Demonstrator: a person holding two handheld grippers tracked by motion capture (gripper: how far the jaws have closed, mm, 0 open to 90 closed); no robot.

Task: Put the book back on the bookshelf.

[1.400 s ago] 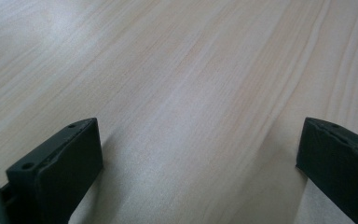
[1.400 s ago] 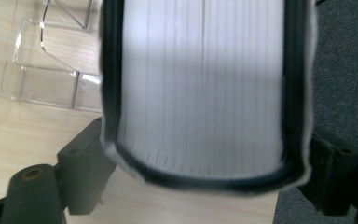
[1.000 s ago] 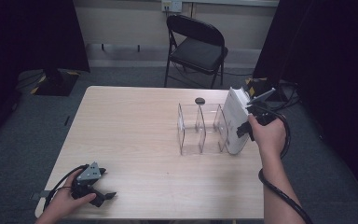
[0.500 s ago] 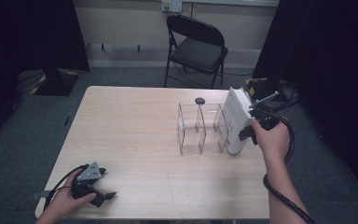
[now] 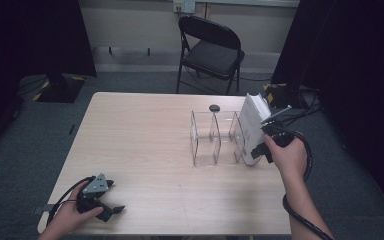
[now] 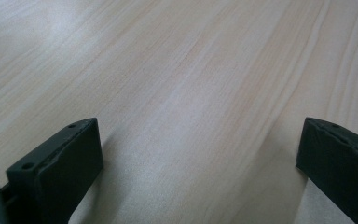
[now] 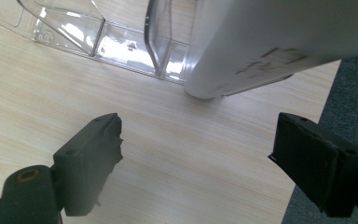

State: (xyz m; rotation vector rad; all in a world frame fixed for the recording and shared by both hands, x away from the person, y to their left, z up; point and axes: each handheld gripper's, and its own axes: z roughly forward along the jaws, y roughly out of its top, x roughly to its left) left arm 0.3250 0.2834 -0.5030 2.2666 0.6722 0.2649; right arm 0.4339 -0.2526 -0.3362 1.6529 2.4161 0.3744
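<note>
A white box (image 5: 252, 127) stands on edge in the right end of a clear divider rack (image 5: 215, 137), just ahead of the right gripper (image 7: 196, 158), whose jaws gape empty; contact seems unlikely. The right hand (image 5: 287, 155) reaches forward. The left gripper (image 6: 198, 154) rests open on the table (image 5: 145, 145).

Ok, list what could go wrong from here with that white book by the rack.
The white book leans tilted against the clear rack's end, near the table edge; it may slide or tip off. The right gripper is open with nothing between its fingers, so nothing steadies the book. A nudge could also shift the light rack.
</note>
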